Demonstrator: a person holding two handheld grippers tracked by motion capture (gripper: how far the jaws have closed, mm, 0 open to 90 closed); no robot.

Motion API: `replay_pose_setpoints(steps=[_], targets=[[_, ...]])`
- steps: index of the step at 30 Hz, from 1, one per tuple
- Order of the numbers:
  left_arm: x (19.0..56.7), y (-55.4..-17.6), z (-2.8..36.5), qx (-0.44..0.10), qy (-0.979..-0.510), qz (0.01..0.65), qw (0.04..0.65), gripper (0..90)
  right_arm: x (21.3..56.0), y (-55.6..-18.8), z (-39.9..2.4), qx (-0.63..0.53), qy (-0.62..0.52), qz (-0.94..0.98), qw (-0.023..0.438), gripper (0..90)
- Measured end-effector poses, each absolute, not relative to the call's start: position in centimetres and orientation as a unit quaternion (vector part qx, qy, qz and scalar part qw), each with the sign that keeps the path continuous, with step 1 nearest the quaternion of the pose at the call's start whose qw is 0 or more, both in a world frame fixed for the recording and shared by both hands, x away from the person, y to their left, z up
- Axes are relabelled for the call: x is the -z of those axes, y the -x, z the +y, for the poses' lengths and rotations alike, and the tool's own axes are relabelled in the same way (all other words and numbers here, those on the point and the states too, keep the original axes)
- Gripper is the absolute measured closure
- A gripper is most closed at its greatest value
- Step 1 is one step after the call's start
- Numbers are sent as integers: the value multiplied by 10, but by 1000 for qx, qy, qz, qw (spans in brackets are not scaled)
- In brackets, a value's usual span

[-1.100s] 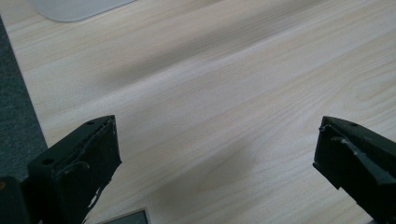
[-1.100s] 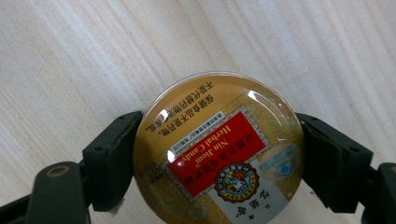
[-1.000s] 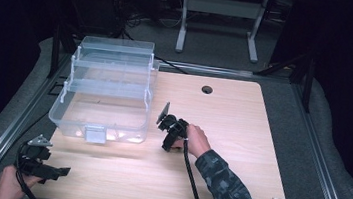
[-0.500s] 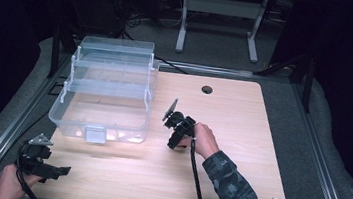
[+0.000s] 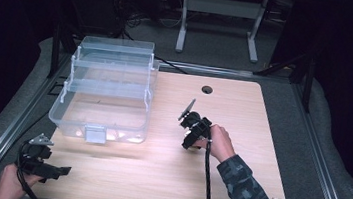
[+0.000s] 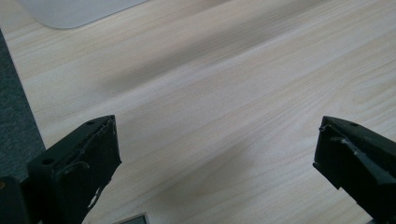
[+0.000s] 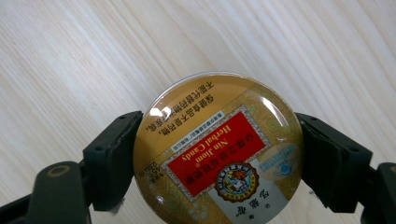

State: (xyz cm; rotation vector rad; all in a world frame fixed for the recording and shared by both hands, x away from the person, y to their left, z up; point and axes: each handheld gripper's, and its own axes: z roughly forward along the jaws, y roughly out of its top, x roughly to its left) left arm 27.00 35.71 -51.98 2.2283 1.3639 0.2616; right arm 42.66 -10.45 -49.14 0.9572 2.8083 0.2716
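- Right gripper [image 5: 191,134]: centre of the high view, a little right of the clear box, held by the person's right hand [image 5: 220,142]. Camo sleeve [image 5: 246,195] runs off to the lower right.
- Right gripper view: jaws clamped on a round gold candy tin [image 7: 218,151], one jaw on each side of its rim. Tin sits in the lower centre of that frame, lid facing the camera, red label reading "Herbal Candy", seen upside down. Bare wood behind it; cannot tell if the tin touches the table.
- Left gripper [image 5: 58,170]: lower left of the high view, at the table's [image 5: 253,118] near-left corner, left hand [image 5: 11,184] at the bottom edge.
- Left gripper view: jaws wide apart, nothing between them, just wood grain. Grey floor strip at the left edge, corner of the box at upper left.
- Clear plastic box [image 5: 107,91]: upper left of the high view, on the table's left half, tiered trays stepped up toward the back, latch on the near wall. Well apart from both grippers.
- Cable hole [image 5: 208,89] in the tabletop near the far edge, centre.
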Motion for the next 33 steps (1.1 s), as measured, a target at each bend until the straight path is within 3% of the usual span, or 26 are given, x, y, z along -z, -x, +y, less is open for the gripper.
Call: replay_pose_setpoints(steps=[33], targets=[[519,-271,353,-96,-822,500,255,2,482,-419,-242,-67,-446,886,105,198]])
